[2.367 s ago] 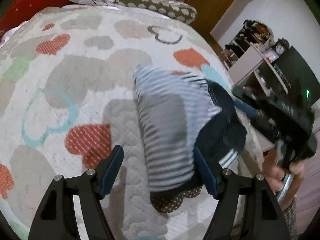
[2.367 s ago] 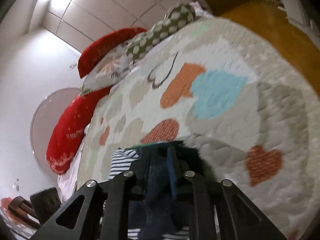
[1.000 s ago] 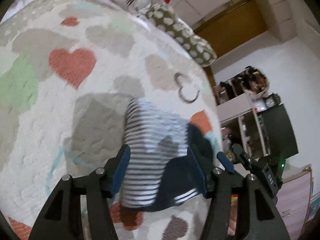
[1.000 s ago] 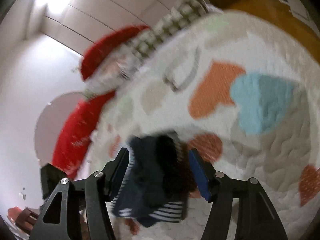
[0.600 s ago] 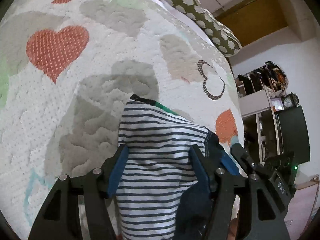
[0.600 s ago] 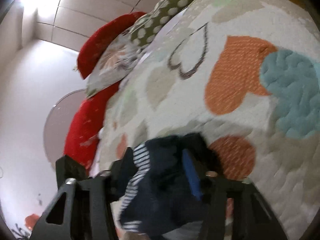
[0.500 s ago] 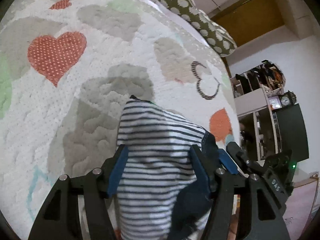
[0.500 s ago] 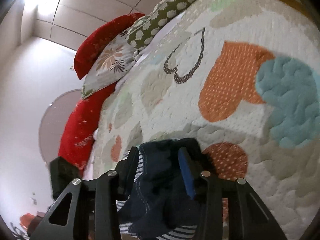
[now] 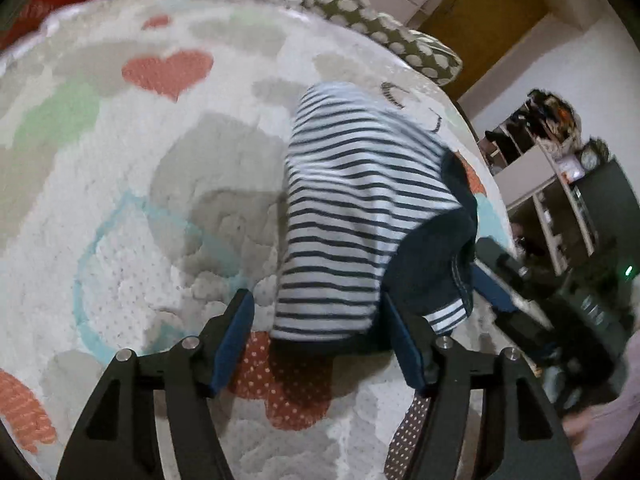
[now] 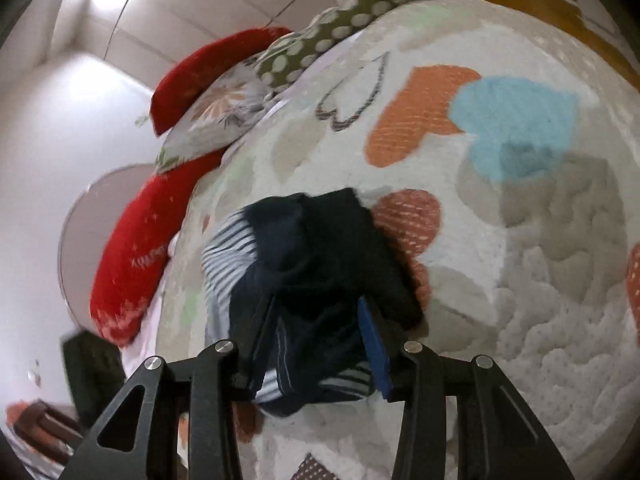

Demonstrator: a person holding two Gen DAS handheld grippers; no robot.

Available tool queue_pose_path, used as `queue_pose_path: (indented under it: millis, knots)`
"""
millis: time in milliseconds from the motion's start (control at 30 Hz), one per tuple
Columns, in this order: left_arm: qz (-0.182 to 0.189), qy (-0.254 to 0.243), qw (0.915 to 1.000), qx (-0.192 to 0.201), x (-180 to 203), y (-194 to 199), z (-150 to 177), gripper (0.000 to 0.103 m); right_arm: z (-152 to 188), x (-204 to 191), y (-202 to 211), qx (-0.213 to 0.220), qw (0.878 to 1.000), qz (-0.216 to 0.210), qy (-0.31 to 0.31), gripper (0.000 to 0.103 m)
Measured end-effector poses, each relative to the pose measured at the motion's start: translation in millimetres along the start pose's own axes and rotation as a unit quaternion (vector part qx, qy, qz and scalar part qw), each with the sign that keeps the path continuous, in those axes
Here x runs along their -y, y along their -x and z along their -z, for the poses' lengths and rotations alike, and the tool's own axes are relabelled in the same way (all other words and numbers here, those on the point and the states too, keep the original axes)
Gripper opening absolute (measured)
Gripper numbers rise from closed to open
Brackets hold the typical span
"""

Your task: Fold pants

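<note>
Bed (image 9: pixel 120 208): heart-print quilt
Pants (image 9: pixel 352 232): one folded bundle — striped, navy
Left gripper (image 9: pixel 316 340): fingers spread
Right gripper (image 10: pixel 316 344): fingers spread — straddling pants

Both my wrist cameras look forward along their fingers, close over the pants (image 9: pixel 360 216) (image 10: pixel 320 264) on the quilt (image 9: pixel 120 200) (image 10: pixel 540 280), which both views share.

Striped pants (image 9: pixel 352 216) lie bunched on the heart-patterned bedspread (image 9: pixel 120 184) between the left gripper's (image 9: pixel 320 340) spread fingers.

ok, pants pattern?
The pants have navy-and-white stripes with solid navy panels, clearest in the left wrist view.
</note>
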State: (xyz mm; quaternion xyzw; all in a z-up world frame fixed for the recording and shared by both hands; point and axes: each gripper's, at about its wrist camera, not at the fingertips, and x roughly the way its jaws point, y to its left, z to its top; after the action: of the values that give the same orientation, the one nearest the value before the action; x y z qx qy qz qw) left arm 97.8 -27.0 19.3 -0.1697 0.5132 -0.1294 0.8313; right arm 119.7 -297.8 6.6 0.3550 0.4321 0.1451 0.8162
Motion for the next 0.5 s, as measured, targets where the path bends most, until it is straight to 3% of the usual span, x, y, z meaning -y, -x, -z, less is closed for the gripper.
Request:
queue_pose_path:
  millis: [100,267,367,500]
  knots:
    - [0.003,-0.006,0.9998,0.016,6,20,2,0.066,-3,-5,20,0.014,1.000,-0.006,-0.003,0.048]
    - [-0.051,-0.038,0.9941,0.088,17,72,25,0.077,16,-20,62,0.056,0.997,0.037,0.042,0.058]
    - [-0.107,-0.061,0.9785,0.165,26,112,50,0.083,42,-25,80,0.073,0.991,0.087,0.075,0.059]
    - [-0.142,-0.065,0.9587,0.237,29,155,71,0.091,82,-33,97,0.092,0.977,0.148,0.123,0.061]
